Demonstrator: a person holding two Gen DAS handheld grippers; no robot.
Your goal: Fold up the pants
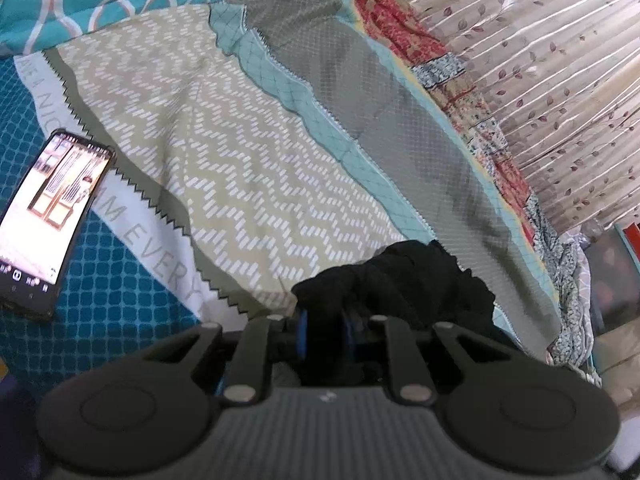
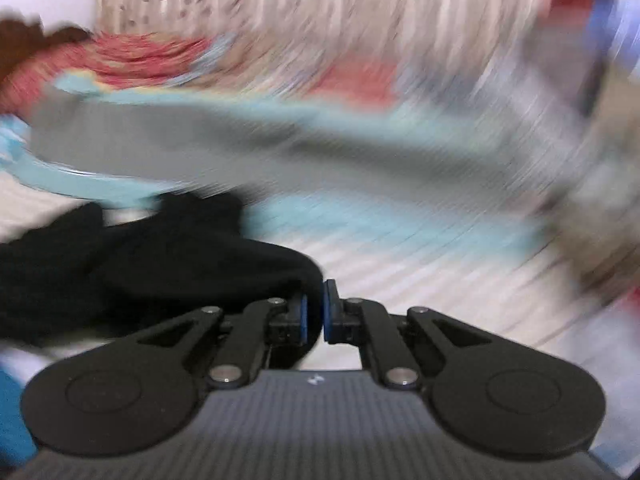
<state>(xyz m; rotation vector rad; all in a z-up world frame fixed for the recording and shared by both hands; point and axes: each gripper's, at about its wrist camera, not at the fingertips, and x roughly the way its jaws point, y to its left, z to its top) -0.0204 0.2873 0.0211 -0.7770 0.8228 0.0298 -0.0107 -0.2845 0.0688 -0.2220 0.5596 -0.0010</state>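
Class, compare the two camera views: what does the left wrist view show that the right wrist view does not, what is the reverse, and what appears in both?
Only the left wrist view shows the phone with its screen lit, lying on the teal patterned bedding, the zigzag-print cover in sharp detail, and the left gripper shut on bunched black pants.

Only the right wrist view, heavily blurred, shows the right gripper, its fingers nearly together at the cloth's edge.

Both show the black pants, the bed covers and the striped curtain.
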